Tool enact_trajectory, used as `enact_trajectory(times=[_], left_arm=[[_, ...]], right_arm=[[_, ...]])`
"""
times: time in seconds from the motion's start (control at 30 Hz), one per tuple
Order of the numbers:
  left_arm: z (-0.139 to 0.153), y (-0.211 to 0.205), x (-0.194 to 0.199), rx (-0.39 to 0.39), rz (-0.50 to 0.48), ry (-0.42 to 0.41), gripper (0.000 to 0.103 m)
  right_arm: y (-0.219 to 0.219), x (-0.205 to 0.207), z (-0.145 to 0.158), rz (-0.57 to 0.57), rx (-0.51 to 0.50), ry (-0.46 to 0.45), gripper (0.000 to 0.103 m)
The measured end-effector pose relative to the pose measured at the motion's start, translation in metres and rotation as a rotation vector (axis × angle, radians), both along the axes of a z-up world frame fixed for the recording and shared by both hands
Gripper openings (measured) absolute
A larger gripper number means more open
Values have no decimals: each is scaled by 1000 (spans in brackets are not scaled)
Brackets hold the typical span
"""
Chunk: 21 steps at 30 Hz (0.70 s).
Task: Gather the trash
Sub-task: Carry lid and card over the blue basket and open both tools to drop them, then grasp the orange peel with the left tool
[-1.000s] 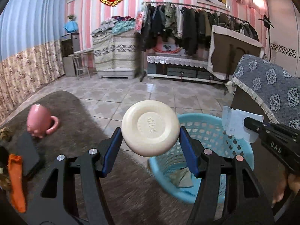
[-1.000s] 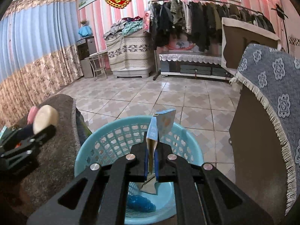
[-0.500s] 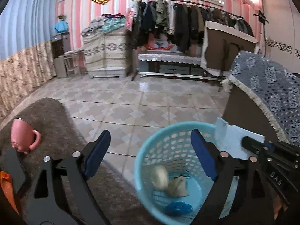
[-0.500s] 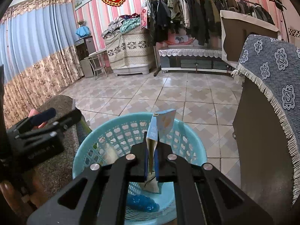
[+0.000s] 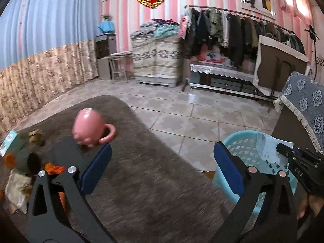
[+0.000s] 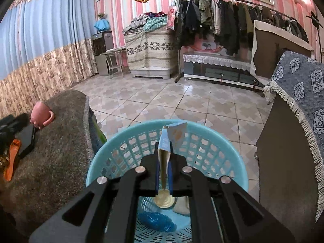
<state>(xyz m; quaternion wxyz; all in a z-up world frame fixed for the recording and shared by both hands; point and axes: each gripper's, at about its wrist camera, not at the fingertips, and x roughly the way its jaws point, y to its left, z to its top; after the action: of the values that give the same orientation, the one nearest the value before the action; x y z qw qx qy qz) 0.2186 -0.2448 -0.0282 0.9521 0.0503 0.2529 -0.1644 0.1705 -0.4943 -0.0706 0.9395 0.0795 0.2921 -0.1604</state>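
Trash going into the blue basket

The right gripper (image 6: pixel 164 174) clamps a flattened blue carton (image 6: pixel 172 139) above the blue basket (image 6: pixel 232 151). The left gripper (image 5: pixel 162 172), its jaws opening with nothing between them, hangs over the brown rug (image 5: pixel 154 182); farther left lies a pink mug (image 5: pixel 91 127).

Light-blue basket (image 6: pixel 232 154) with lattice cut-outs; pink mug (image 5: pixel 90 126); grey-brown shaggy rug (image 5: pixel 151 182); pink-and-white striped wall (image 6: pixel 121 20); curtain (image 6: pixel 40 40) – blue above, beige floral below; blue-grey cloth (image 6: pixel 303 85) – medallion print, white fringe; blue gripper pads (image 5: pixel 97 169)
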Motion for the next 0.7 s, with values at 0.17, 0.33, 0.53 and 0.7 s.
enact_trajectory(times=[0.17, 0.33, 0.53, 0.7], left_arm=[[3, 35, -13, 6, 54, -2, 97], [1, 74, -24, 9, 111, 5, 97], [-4, 117, -42, 42, 181, -16, 97], [-11, 165, -47, 40, 264, 10, 98]], right_arm=[[2, -1, 0, -35, -15, -5, 52], [10, -7, 5, -80, -50, -19, 77], [33, -14, 15, -75, -108, -33, 89], [66, -11, 19, 8, -108, -45, 95]])
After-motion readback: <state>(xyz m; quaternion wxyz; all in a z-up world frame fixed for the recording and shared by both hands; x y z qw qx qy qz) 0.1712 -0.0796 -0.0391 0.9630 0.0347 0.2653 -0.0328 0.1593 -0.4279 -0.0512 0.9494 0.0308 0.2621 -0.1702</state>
